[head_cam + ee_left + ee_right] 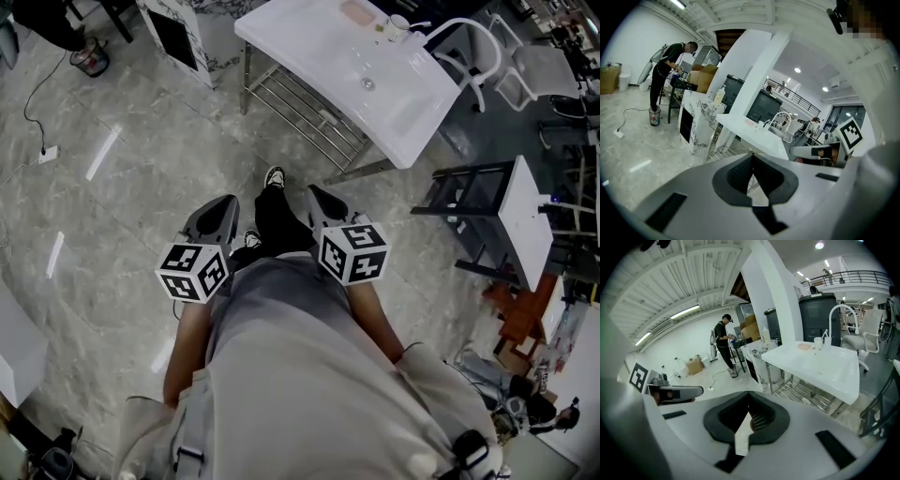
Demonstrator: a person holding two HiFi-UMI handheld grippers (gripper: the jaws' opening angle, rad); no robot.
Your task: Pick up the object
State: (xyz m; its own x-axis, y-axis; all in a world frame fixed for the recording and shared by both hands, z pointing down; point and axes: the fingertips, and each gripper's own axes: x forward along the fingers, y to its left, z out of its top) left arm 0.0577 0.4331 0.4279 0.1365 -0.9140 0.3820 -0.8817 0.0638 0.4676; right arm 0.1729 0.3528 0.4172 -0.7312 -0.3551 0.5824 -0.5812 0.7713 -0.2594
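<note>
A white sink basin (394,84) on a metal frame (305,117) stands ahead of me across the grey floor. On its far end lie a pink pad (356,13) and a small white cup (398,21), beside a curved white faucet (838,315). My left gripper (225,202) and right gripper (317,195) are held out side by side above the person's feet, well short of the basin. Both are shut with nothing between their fingers. The left gripper view shows the basin (754,133) past the closed left gripper (751,158). The right gripper (749,401) also points toward the basin (825,366).
A marble-patterned cabinet (183,33) stands left of the basin, with a bin (91,58) and a floor cable (42,103) beyond. A black stand with a white board (520,220) is on the right. A person (665,75) works at a far table.
</note>
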